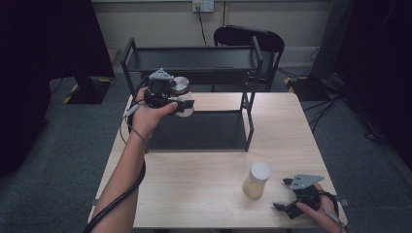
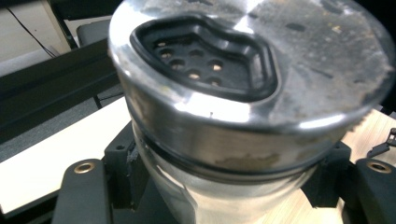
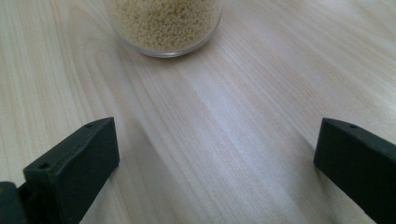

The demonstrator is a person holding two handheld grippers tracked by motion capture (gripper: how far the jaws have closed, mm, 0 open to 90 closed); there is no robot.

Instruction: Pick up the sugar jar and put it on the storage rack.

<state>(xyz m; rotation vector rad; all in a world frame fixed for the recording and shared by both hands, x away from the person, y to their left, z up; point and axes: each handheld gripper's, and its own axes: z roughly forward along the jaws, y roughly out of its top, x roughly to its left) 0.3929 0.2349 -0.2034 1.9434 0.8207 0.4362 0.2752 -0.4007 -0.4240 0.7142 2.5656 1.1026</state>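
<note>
- Left gripper (image 1: 179, 103) raised above the table's (image 1: 204, 204) far left corner, in front of the black rack (image 1: 194, 60), at about the height of the rack's upper shelf.
- Jaws clamped on a shaker (image 1: 181, 92), pinching its body just under the metal lid.
- In the left gripper view, shaker (image 2: 243, 93) close up: steel lid on top, black insert with small holes set into it, clear body below, black jaws pressed against both sides.
- Shaker clear of the table, tilted, lid turned toward the rack.
- Cable trailing from the left gripper down along the forearm.
- Rack on the table's far edge, lower shelf dark and bare just behind and below the held shaker.
- Jar (image 1: 257, 180) standing upright on the table, right of centre near the front edge, white lid on, pale yellow grains inside.
- In the right gripper view, jar (image 3: 166, 25) straight ahead, base on the wood, well short of the jaws.
- Right gripper (image 1: 284, 206) low at the table's front right corner, just beside the jar, pointing toward it.
- Jaws spread wide, bare wood between them, touching nothing.
</note>
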